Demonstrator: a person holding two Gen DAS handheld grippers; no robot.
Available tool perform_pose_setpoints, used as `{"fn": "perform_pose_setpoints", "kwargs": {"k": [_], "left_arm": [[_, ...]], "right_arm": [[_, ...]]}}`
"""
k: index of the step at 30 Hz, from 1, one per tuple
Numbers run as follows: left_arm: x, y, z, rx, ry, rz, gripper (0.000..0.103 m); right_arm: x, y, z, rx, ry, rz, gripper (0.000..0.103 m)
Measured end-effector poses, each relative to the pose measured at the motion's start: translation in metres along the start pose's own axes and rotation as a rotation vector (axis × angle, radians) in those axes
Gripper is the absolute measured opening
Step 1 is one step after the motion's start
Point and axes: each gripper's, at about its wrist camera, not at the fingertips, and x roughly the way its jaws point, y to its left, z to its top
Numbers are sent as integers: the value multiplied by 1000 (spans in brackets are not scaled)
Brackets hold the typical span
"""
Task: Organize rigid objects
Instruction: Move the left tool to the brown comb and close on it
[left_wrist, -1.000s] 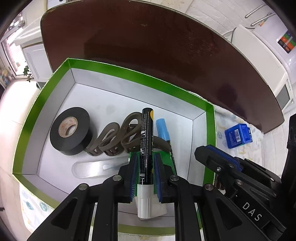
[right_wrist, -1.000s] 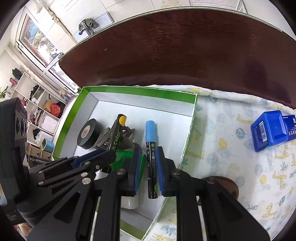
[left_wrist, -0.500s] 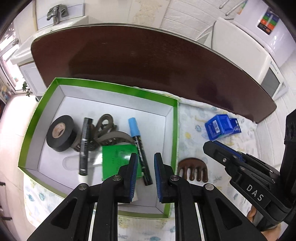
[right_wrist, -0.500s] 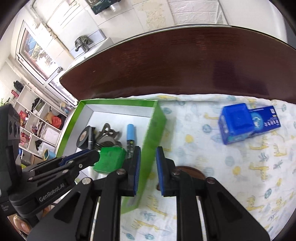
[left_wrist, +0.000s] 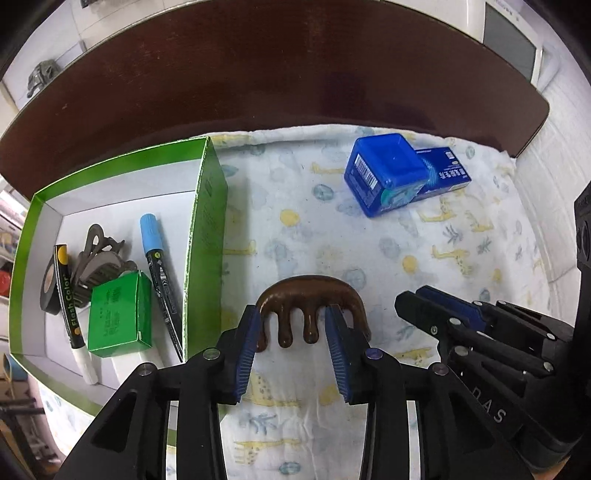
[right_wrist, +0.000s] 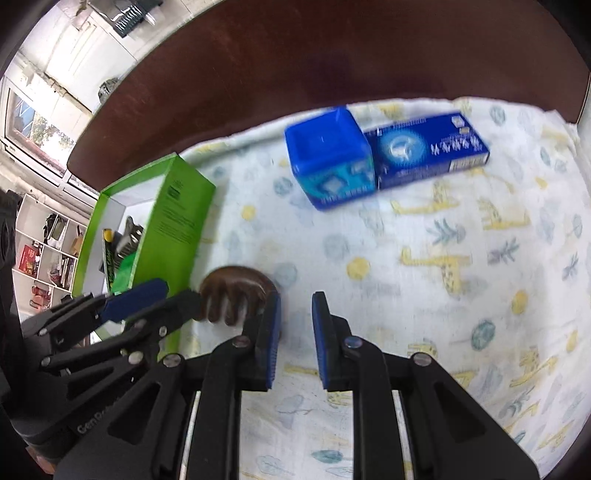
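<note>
A brown wooden comb (left_wrist: 310, 295) with thick teeth lies on the giraffe-print cloth just right of the green box (left_wrist: 205, 236). My left gripper (left_wrist: 293, 325) points down over it, jaws opening, with the comb's teeth between the blue pads and no pad pressing on it. In the right wrist view the comb (right_wrist: 236, 288) sits just left of my right gripper (right_wrist: 295, 306), whose pads stand a narrow gap apart over bare cloth. The box holds a yellow-capped marker (left_wrist: 68, 295), a blue-capped marker (left_wrist: 157, 266), a small green carton (left_wrist: 118, 317), clips and black tape.
A blue cube-shaped box (left_wrist: 384, 173) and a flat blue carton (left_wrist: 443, 173) lie together on the cloth at the back right. The dark brown table (left_wrist: 277, 74) runs behind the cloth. My right gripper's fingers (left_wrist: 436, 314) reach in at the right of the left wrist view.
The left gripper let the yellow-capped marker go in the box, moved right to the comb and widened. The right gripper left the blue-capped marker in the box and moved right over the cloth.
</note>
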Motion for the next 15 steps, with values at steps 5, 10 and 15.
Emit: {"fn": "perform_pose_setpoints", "kwargs": {"k": [5,10,15], "left_arm": [[9,1,-1,-10,22,56,37],[6,9,2,-33,9,64,37],[12,12,2,-44,22,64,37]], "right_arm": [[21,1,-7,-6,49,41,18],[28,5,-6,-19,57,71,20],[34,11,-8,-23,95,138,22]]}}
